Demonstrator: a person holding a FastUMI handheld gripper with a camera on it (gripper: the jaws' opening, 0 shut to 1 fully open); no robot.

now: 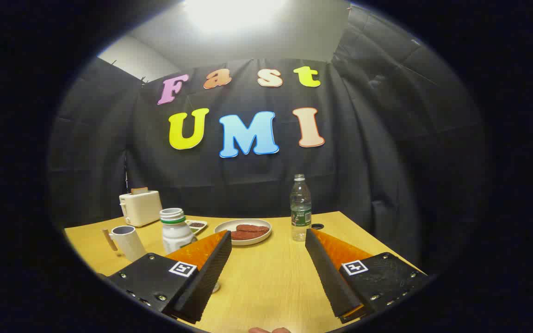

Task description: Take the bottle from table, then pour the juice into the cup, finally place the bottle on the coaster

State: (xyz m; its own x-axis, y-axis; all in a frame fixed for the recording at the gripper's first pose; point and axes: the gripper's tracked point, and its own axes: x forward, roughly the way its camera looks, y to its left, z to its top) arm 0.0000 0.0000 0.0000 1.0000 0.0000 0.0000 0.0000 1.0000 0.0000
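My gripper [268,235] is open, its two fingers spread wide above the wooden table [266,282] with nothing between them. A clear plastic bottle [300,208] with a green label stands upright just beyond the right fingertip. A white bottle [176,230] with a green band and an uncapped mouth stands behind the left finger, which hides part of it. To its left stands a white cup [125,240] with a handle. A small dark round disc [317,226], maybe the coaster, lies on the table right of the clear bottle.
A white plate [243,230] with dark reddish food sits ahead between the fingers. A small dish [196,225] lies behind the white bottle, and a toaster [140,206] stands at the back left. The table's right edge runs close past the right finger.
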